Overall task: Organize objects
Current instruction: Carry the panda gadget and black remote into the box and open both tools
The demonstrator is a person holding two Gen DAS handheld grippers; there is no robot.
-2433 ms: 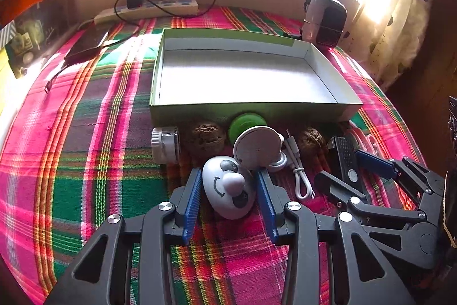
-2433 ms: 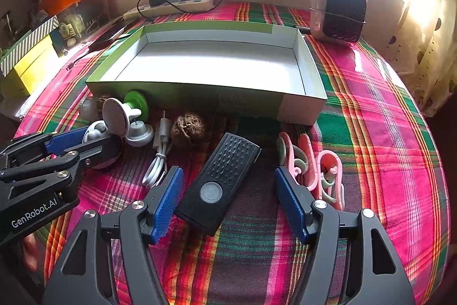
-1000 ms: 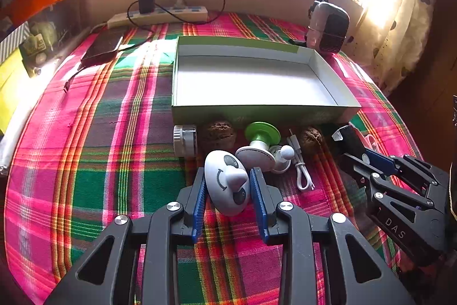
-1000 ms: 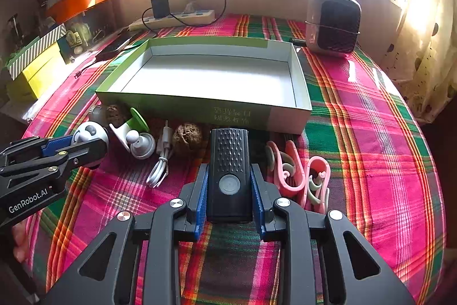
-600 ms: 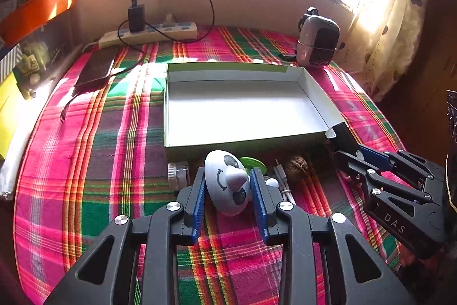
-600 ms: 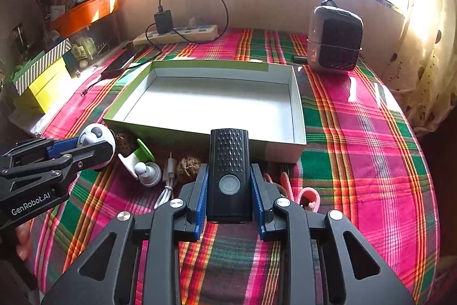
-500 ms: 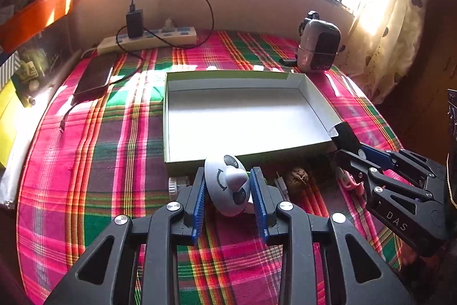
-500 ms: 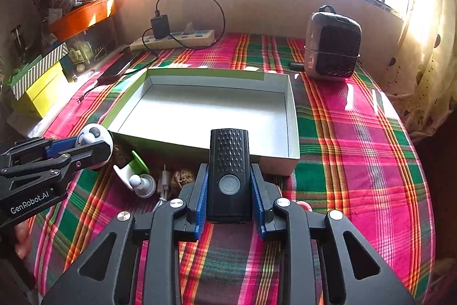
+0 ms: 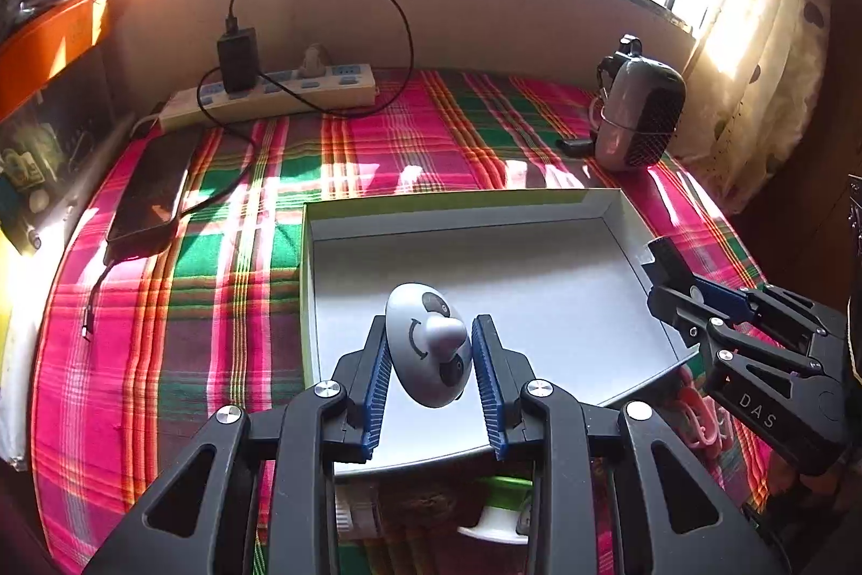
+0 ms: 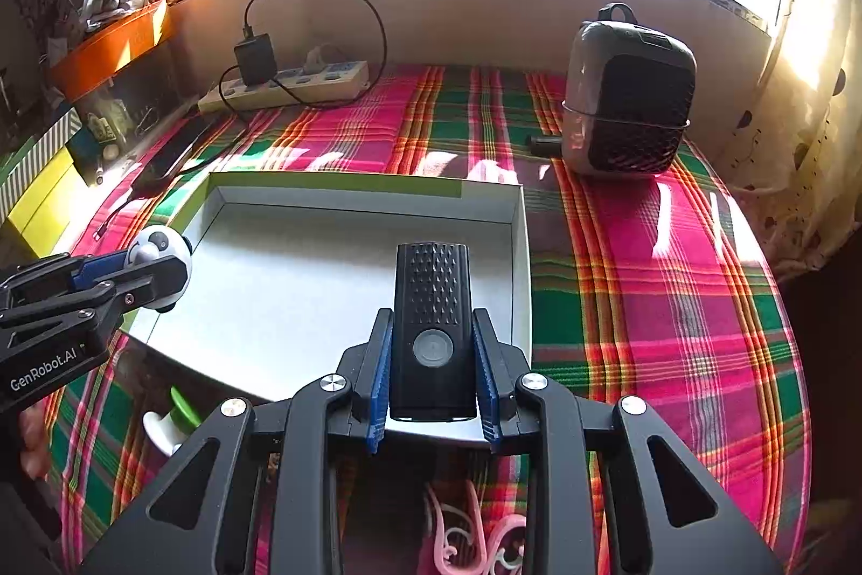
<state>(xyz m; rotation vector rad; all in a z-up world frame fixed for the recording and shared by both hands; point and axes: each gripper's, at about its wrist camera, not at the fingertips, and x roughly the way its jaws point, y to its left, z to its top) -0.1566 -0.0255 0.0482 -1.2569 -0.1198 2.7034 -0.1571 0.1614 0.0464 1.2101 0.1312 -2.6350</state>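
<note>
tray floor is lying just ahead and below both loads you are carrying: left gripper is pinching the panda toy, right gripper is clamping the black remote lengthwise.

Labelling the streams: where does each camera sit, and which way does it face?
Left wrist: on the left tool, facing forward and down over the white box; its own fingers grip a panda-face toy, right tool at right edge.
Right wrist: on the right tool, same heading; own fingers grip a black remote, left tool at left edge.
Shared: box, power strip, heater, plaid cloth.
</note>
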